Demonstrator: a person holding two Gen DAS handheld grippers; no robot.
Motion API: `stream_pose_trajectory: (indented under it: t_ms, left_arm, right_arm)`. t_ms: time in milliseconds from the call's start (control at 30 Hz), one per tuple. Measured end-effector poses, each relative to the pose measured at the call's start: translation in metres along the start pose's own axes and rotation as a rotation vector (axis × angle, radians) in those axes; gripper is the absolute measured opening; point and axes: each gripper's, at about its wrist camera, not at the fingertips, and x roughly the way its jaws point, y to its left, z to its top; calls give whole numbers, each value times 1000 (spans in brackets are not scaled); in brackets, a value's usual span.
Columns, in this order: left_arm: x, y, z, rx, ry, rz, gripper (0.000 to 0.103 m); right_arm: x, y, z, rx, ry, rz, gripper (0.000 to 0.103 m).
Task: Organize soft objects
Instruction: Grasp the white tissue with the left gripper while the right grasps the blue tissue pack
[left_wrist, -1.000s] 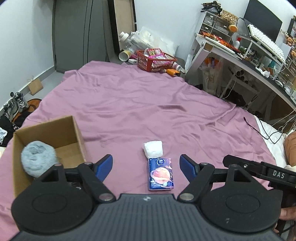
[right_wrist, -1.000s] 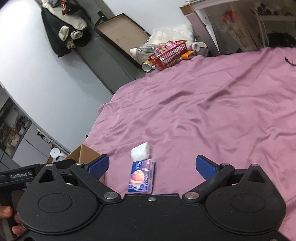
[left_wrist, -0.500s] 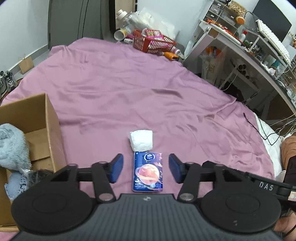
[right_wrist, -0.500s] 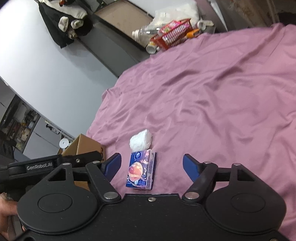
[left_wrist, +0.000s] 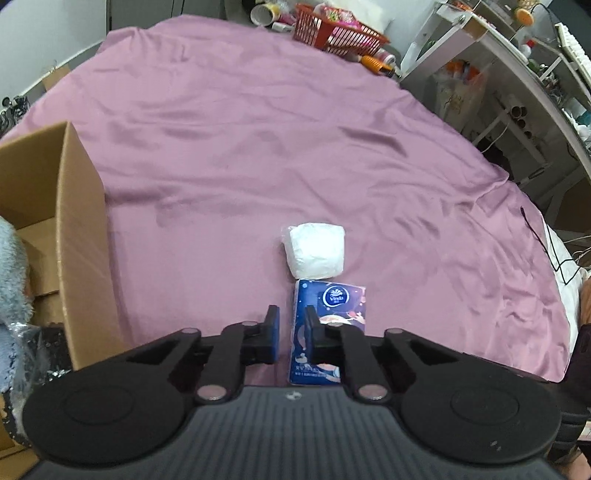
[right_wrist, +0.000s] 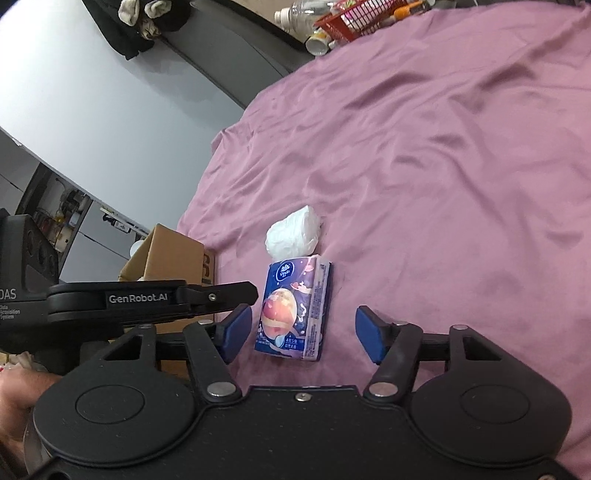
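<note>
Lying between right fingers (right_wrist: 236, 328): tissue pack (right_wrist: 291, 310)

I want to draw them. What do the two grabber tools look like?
Both are black plastic. The left gripper and right gripper have two round discs, jointed bars with silver rivets, and blue finger pads. White lettering on the left one's side reads GenRobot.AI.

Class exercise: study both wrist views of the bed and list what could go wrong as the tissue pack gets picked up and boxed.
1. The left hand-held gripper has narrowed with one finger over the tissue pack, not beside it, so it may pinch only an edge and slip.
2. The white wad touches the pack's far end and may get dragged.
3. The right hand-held gripper straddles the same pack; the two could collide.
</note>
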Motion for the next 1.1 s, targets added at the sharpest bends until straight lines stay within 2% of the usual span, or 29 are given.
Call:
stream_pose_trajectory:
  t_ms: [300, 400, 467, 533, 600, 633, 667, 767, 967, 1033, 1067, 1100]
  left_arm:
    - [12, 0, 16, -39, -13, -25, 12]
    - [18, -1, 27, -71, 0, -24, 24]
    - [23, -3, 34, -73, 6, -3, 41]
    - [27, -8, 40, -61, 3, 5, 51]
    - [30, -12, 44, -47, 3, -1, 56]
    - [33, -15, 46, -44, 5, 4, 59]
    - [36, -17, 48, -42, 6, 12, 61]
    - [45, -23, 48, -31, 9, 37, 61]
    - [56, -31, 37, 10, 30, 63, 59]
    - [57, -32, 34, 13, 27, 62, 54]
    - [57, -32, 32, 14, 20, 62, 42]
    - [56, -32, 31, 13, 19, 63, 40]
  right_arm:
    - [21, -9, 5, 39, 46, 50, 58]
    - [25, -7, 5, 30, 61, 44, 58]
    - [28, -5, 4, 22, 66, 35, 58]
    - [32, -3, 3, 20, 69, 34, 58]
    - [35, -2, 3, 7, 69, 29, 53]
    - [37, -2, 3, 4, 75, 26, 41]
    - [39, -4, 3, 10, 82, 23, 37]
    - [37, -11, 6, 43, 84, 40, 28]
    - [21, -16, 5, 62, 42, -3, 26]
    - [16, -17, 4, 66, 30, -15, 25]
    - [13, -17, 4, 66, 23, -23, 25]
    - [10, -17, 3, 67, 15, -31, 25]
